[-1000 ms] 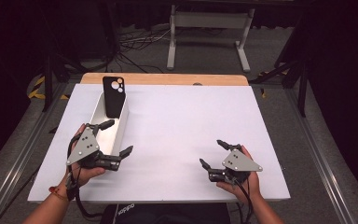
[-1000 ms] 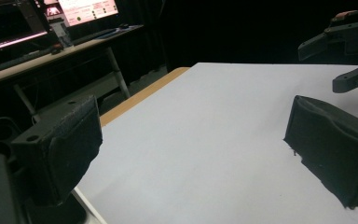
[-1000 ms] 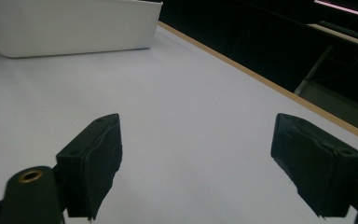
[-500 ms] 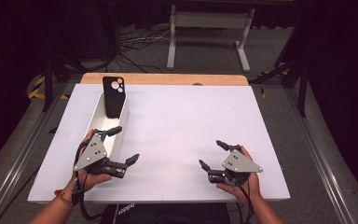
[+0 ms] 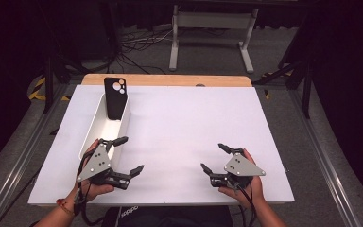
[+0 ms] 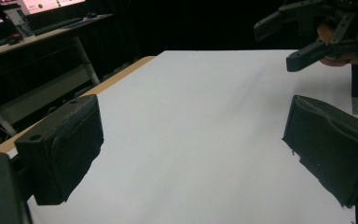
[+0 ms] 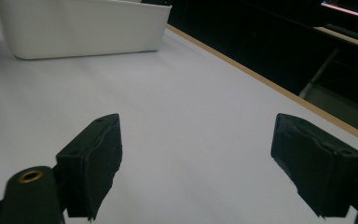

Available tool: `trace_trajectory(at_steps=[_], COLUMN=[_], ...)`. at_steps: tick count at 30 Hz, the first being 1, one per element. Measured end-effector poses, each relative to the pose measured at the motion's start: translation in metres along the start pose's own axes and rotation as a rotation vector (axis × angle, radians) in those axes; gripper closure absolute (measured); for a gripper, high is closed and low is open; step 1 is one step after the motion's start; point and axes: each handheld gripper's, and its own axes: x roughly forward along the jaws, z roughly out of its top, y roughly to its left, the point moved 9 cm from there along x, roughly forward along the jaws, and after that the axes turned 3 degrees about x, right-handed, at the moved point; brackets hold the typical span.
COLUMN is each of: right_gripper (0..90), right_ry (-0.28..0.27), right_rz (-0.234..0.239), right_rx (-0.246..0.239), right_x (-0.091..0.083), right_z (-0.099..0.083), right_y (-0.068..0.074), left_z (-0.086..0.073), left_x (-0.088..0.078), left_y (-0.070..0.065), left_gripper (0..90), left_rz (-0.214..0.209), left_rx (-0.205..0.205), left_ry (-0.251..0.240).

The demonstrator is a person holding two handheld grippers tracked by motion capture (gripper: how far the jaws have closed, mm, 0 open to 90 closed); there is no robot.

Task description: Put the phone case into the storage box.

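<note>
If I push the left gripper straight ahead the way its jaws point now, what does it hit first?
Probably the right gripper. The left gripper, jaws open, points across the bare white tabletop, and in the left gripper view the right gripper sits ahead, slightly off to one side. Depth is unclear, so it could pass just beside it.

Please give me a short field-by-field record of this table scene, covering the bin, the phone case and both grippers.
surface: white table top with a wooden strip along its far edge
bin: long white bin at the table's left side
phone case: black phone case standing upright at the bin's far end
left gripper: left gripper open, nothing between the jaws, just beside the bin's near end
right gripper: right gripper open, nothing between the jaws, low over bare table at the near right
</note>
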Motion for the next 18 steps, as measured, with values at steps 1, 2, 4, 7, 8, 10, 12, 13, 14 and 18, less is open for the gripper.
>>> trace_trajectory(at_steps=[1,2,4,7,8,10,12,13,14,18], right_gripper=[17.4,17.4,17.4,17.4,17.4,17.4,17.4,17.4,17.4,17.1], right_ry=[0.000,0.000,0.002,0.001,0.003,0.006,0.004,0.004,0.004,0.004], right_rz=[0.000,-0.001,-0.001,-0.002,-0.001,0.000,0.000,0.001,-0.003,-0.004], right_rx=[0.000,0.000,0.004,0.003,0.004,0.002,0.002,0.000,-0.002,-0.006], right_x=[0.000,-0.001,-0.001,-0.002,-0.002,-0.002,-0.003,-0.003,-0.003,-0.006], right_z=[0.000,0.000,-0.001,-0.002,-0.003,-0.003,-0.003,-0.003,-0.004,-0.005], right_y=[0.000,0.000,-0.001,-0.001,-0.001,-0.001,0.000,0.000,0.000,0.001], left_z=[-0.001,-0.002,-0.005,-0.011,-0.014,-0.016,-0.021,-0.026,-0.029,-0.038], left_x=[0.000,0.001,0.002,0.005,0.006,0.006,0.007,0.007,0.008,0.012], left_y=[-0.001,-0.003,-0.006,-0.010,-0.012,-0.013,-0.013,-0.013,-0.013,-0.014], left_gripper=[5.7,5.7,5.9,6.1,6.0,5.7,4.9,4.9,4.7,4.1], left_rz=[-0.004,-0.010,-0.014,-0.021,-0.021,-0.022,-0.024,-0.019,-0.020,-0.019], left_rx=[0.003,-0.003,-0.009,-0.008,-0.009,-0.008,-0.003,-0.010,-0.017,0.000], left_ry=[0.005,0.003,0.008,0.030,0.043,0.050,0.063,0.069,0.075,0.100])
